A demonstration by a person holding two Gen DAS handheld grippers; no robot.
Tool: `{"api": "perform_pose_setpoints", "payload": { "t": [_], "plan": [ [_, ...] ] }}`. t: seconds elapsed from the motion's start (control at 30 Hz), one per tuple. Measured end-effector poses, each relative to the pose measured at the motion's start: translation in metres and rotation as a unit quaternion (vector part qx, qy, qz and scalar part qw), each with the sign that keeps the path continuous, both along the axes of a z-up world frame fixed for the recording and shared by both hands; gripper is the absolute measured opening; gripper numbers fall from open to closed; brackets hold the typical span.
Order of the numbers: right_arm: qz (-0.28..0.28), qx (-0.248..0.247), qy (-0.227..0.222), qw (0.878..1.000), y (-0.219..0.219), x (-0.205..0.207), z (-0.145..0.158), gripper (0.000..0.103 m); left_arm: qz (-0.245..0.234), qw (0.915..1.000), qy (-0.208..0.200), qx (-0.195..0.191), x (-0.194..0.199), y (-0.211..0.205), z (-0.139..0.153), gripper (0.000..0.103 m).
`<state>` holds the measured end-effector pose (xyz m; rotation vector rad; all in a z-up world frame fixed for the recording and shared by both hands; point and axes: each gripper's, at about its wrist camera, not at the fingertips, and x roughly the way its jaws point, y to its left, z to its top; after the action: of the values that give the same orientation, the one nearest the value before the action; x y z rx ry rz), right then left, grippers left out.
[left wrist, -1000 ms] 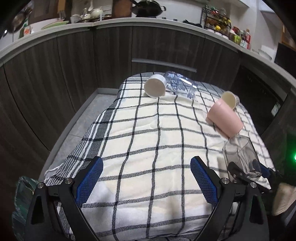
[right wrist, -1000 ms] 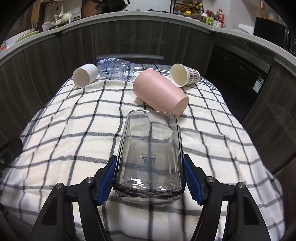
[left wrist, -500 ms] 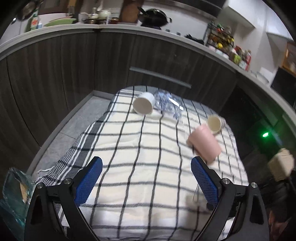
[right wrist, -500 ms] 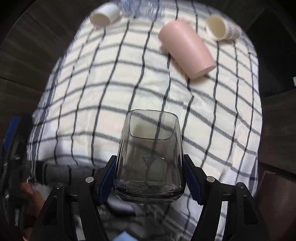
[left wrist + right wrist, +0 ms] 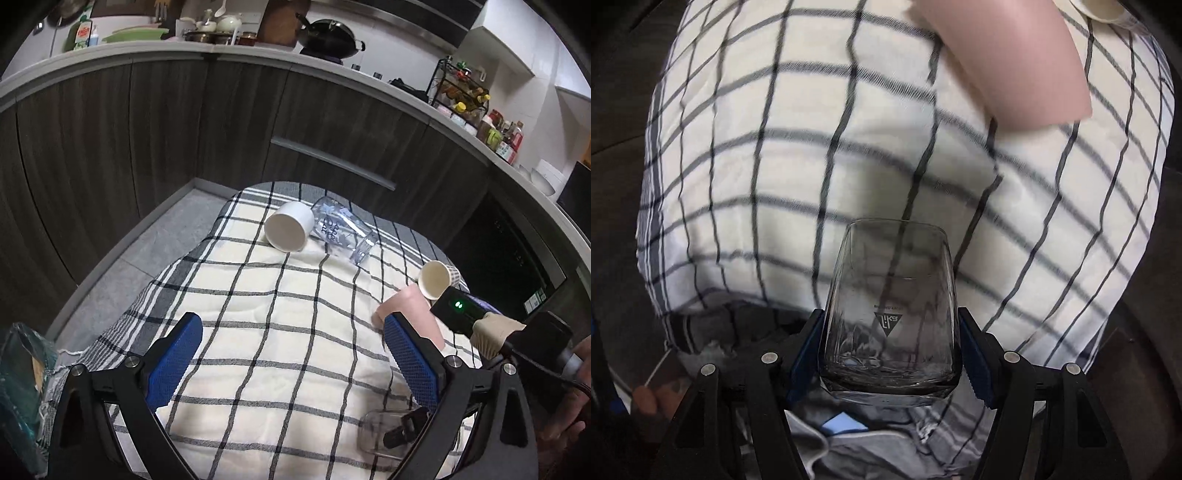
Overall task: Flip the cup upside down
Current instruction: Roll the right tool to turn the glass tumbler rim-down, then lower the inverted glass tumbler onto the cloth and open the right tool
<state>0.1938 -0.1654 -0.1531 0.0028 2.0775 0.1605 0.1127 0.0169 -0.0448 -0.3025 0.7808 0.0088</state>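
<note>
My right gripper (image 5: 892, 350) is shut on a clear square glass cup (image 5: 892, 310), its blue pads on both sides. It points steeply down at the checked cloth (image 5: 775, 166), with the cup's mouth toward the cloth. The same cup (image 5: 384, 434) shows in the left wrist view, low over the cloth's near right part, partly hidden behind my left finger. My left gripper (image 5: 293, 360) is open and empty above the cloth's near middle.
A pink cup (image 5: 413, 314) lies on its side at the right, also in the right wrist view (image 5: 1008, 62). A white cup (image 5: 288, 230), a clear printed glass (image 5: 341, 234) and a paper cup (image 5: 436, 278) lie farther back. Dark cabinets surround the table.
My right gripper has tipped forward and down with the glass cup, now facing the cloth from above. My left gripper has risen and pulled back, still open.
</note>
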Motion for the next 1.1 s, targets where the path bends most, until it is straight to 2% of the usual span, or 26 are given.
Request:
{"api": "perform_pose_setpoints", "payload": {
  "t": [0.23,0.3,0.33,0.37,0.47,0.6,0.7,0.83,0.93,0.97,1.1],
  "plan": [
    [0.002,0.003,-0.014,1.000,0.003,0.007,-0.005,0.069,-0.002,0.9999,0.013,0.009,0.005,-0.001,-0.008,0.100],
    [0.005,0.000,-0.020,1.000,0.002,0.010,-0.003,0.077,-0.006,0.9998,0.012,0.011,0.005,-0.002,-0.006,0.100],
    [0.008,-0.003,-0.023,1.000,0.003,0.008,-0.001,0.087,-0.007,0.9998,0.010,0.013,0.004,-0.002,-0.005,0.100],
    [0.008,-0.003,-0.026,1.000,0.001,0.006,0.000,0.090,-0.010,0.9998,0.007,0.015,0.002,-0.003,-0.003,0.100],
    [0.004,0.000,-0.057,0.998,0.001,-0.003,0.015,0.090,-0.018,0.9996,-0.003,0.023,-0.005,-0.005,0.004,0.100],
    [-0.011,0.014,-0.137,0.990,-0.002,-0.019,0.050,0.090,-0.033,0.9986,-0.018,0.036,-0.018,-0.009,0.014,0.100],
    [-0.022,0.023,-0.210,0.977,-0.004,-0.036,0.077,0.090,-0.037,0.9978,-0.026,0.049,-0.028,-0.011,0.019,0.100],
    [-0.034,0.017,-0.312,0.949,-0.006,-0.059,0.104,0.090,-0.039,0.9963,-0.038,0.067,-0.044,-0.012,0.025,0.100],
    [-0.046,0.007,-0.383,0.923,-0.012,-0.076,0.118,0.090,-0.042,0.9953,-0.041,0.077,-0.054,-0.015,0.028,0.100],
    [-0.048,-0.006,-0.413,0.909,-0.013,-0.085,0.124,0.090,-0.046,0.9947,-0.042,0.082,-0.059,-0.018,0.028,0.100],
    [-0.063,-0.028,-0.475,0.877,-0.019,-0.112,0.129,0.090,-0.056,0.9920,-0.049,0.102,-0.070,-0.024,0.030,0.100]
  ]
}}
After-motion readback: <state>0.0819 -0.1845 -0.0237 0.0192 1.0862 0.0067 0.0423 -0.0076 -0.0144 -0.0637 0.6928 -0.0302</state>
